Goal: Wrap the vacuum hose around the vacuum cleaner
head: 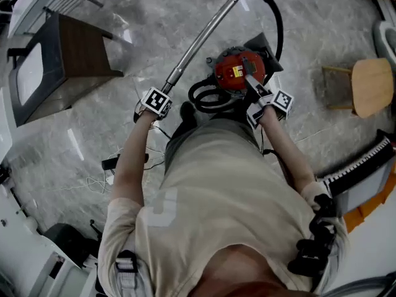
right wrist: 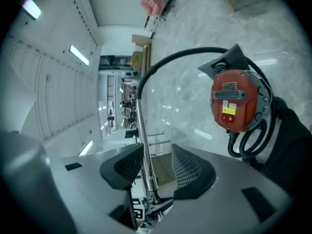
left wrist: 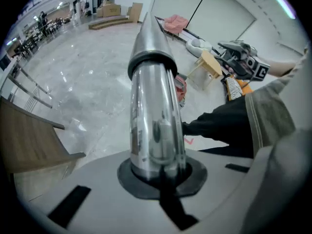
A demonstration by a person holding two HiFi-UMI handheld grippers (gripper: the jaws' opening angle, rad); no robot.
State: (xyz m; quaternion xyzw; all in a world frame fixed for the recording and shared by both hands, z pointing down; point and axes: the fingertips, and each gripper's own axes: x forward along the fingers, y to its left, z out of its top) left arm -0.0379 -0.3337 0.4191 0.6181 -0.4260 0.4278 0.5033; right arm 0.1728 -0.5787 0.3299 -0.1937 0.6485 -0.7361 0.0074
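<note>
Vacuum hose [head: 276, 23] looped only partly beside the red vacuum cleaner [head: 238, 73] on the floor; my left claw [left wrist: 161, 179] clamps its metal wand [left wrist: 153, 106], my right claw [right wrist: 158, 172] stands parted and empty, wrapping largely outstanding.

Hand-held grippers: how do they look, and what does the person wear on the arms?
The left hand-held gripper and right hand-held gripper have grey bodies, dark pads and a white cube with black square markers. The shirt is beige, short-sleeved.
</note>
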